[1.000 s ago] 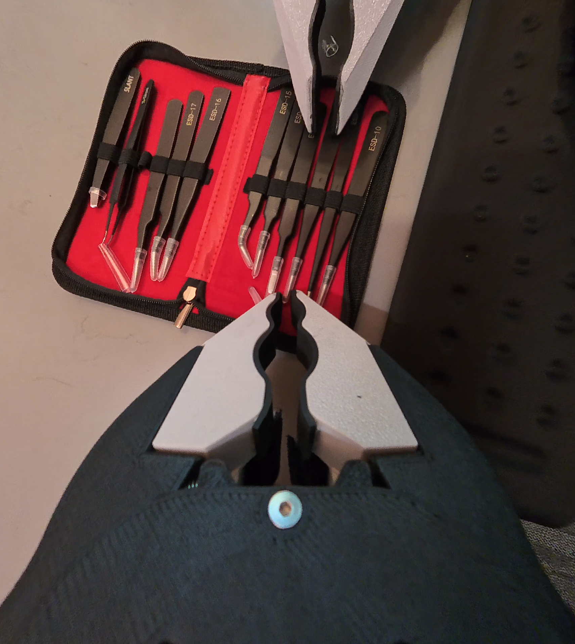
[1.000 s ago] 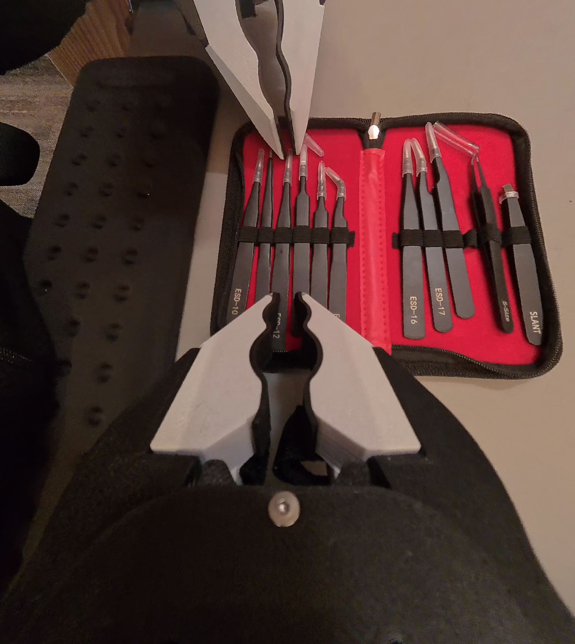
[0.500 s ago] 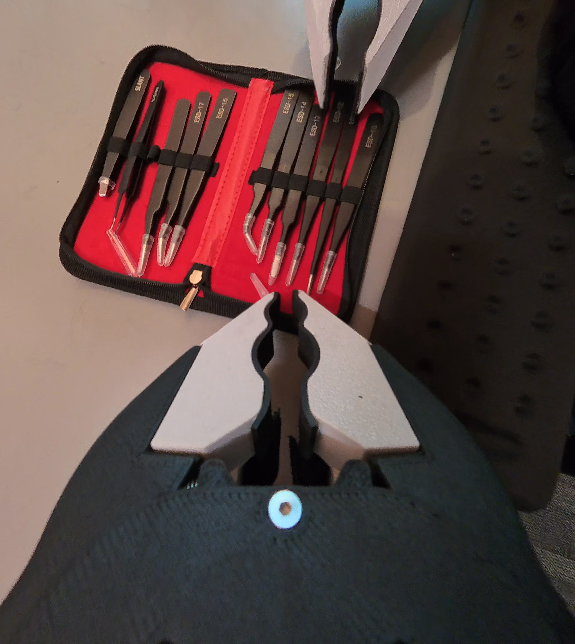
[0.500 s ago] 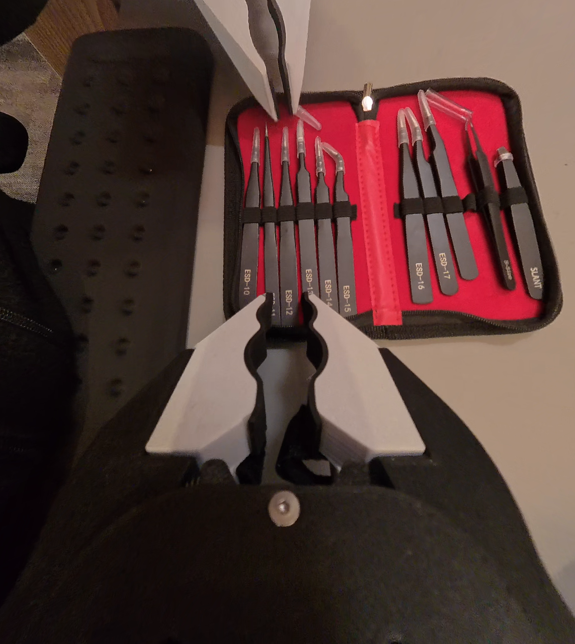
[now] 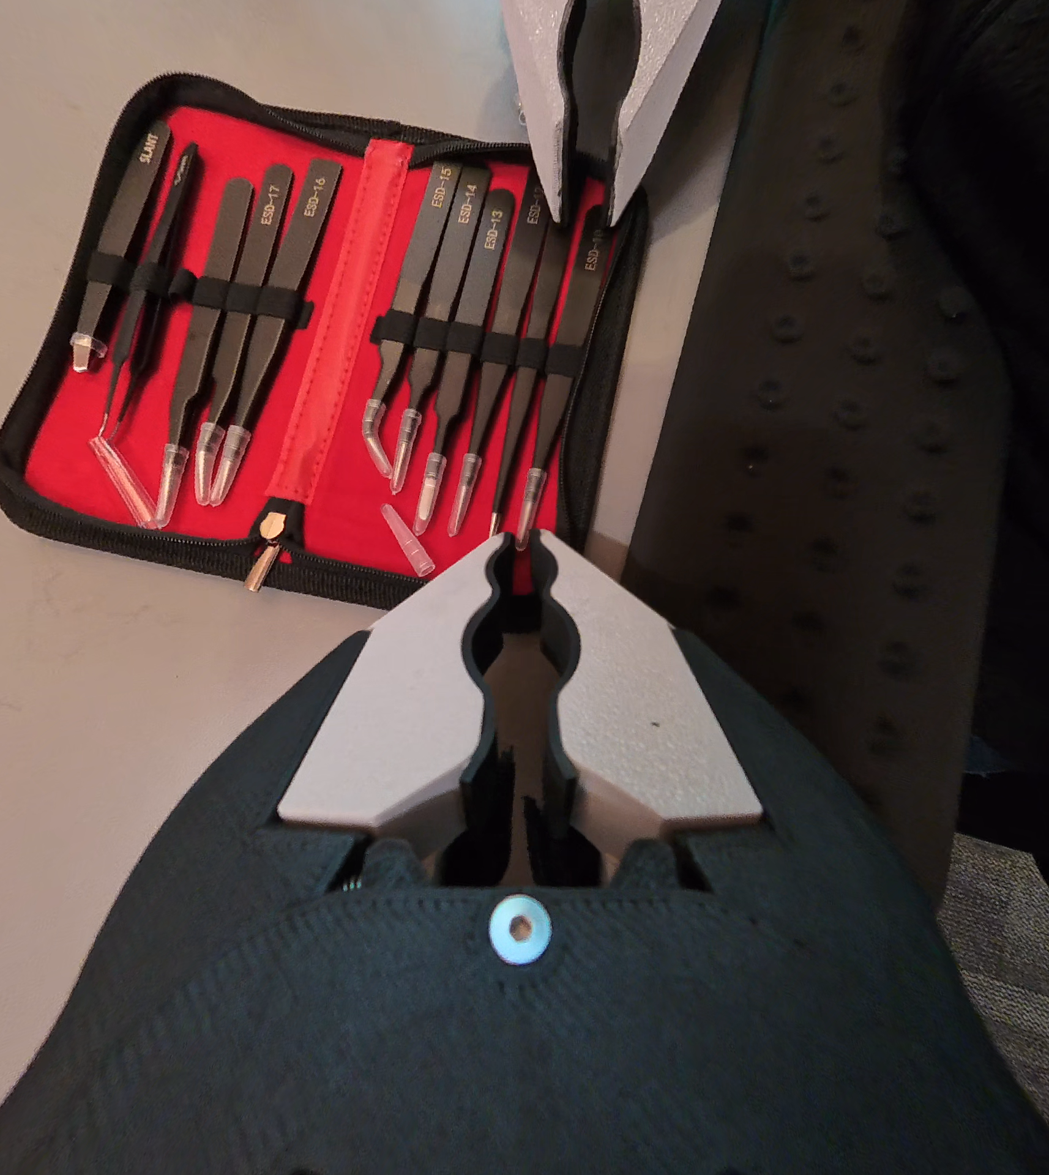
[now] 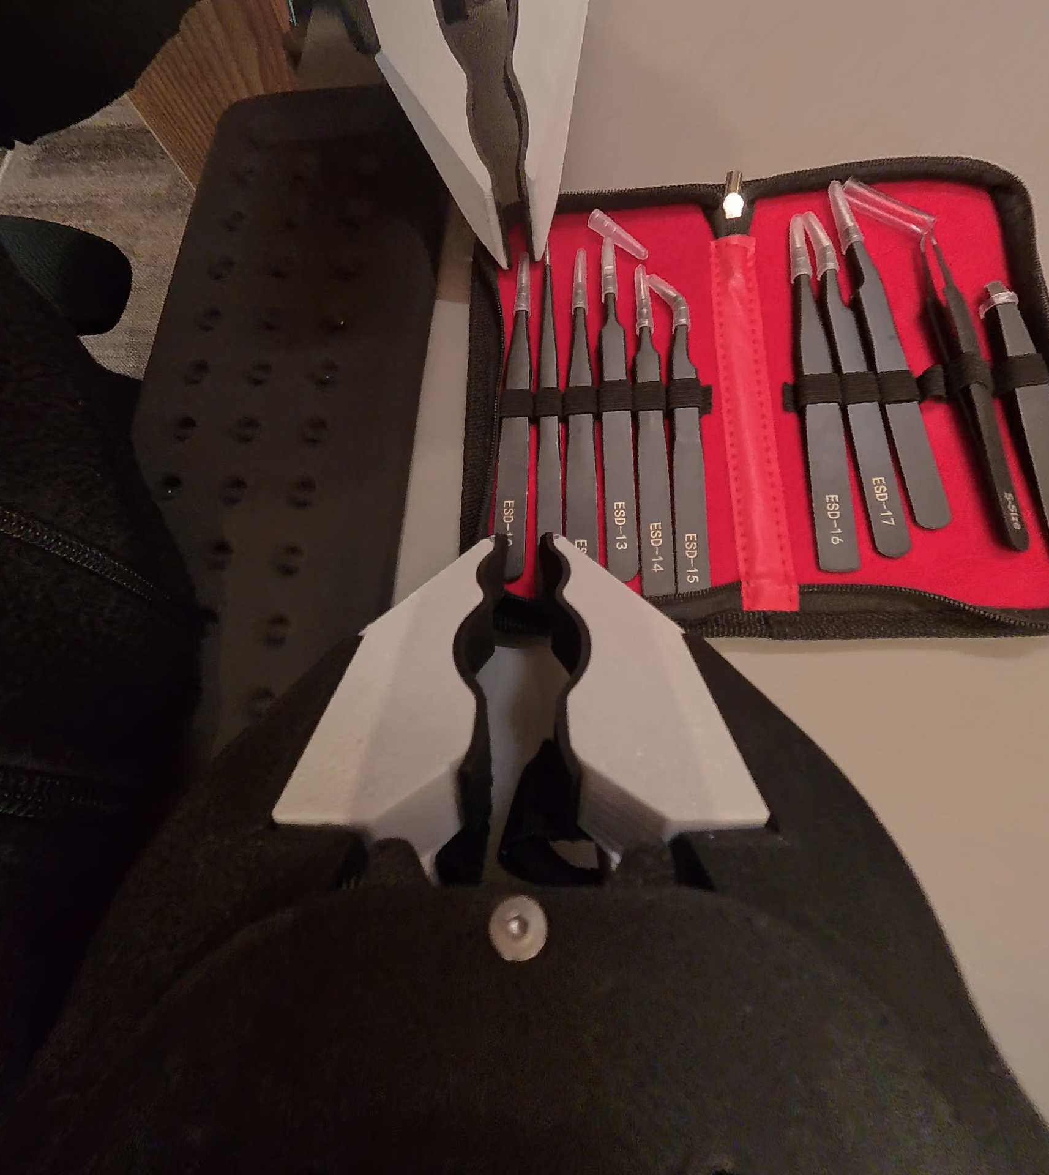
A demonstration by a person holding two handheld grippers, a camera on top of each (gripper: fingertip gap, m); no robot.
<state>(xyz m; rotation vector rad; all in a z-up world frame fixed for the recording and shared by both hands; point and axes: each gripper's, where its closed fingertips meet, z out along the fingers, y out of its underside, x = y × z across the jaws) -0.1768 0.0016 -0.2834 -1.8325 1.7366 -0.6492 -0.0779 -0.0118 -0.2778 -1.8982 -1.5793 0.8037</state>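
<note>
We see an open zip-up case, black fabric lined with red felt [image 6: 757, 407], flat on the pale table [image 6: 827, 826]. Elastic bands pin its matte black metal tweezers [image 6: 614, 407]. Our left gripper [image 5: 520, 542] and right gripper [image 6: 517, 548] flank the case's outer tweezer row from opposite ends, jaws slightly apart, empty.

Black zip case [image 5: 58, 508] lined red, black tweezers [image 6: 617, 432] inside — grey fingers [image 5: 420, 699], beige table [image 5: 64, 763].

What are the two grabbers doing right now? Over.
Left hand-held gripper open at tweezer tips. Right hand-held gripper open over handle ends. Tweezers strapped in red case. Loose cap nearby.
</note>
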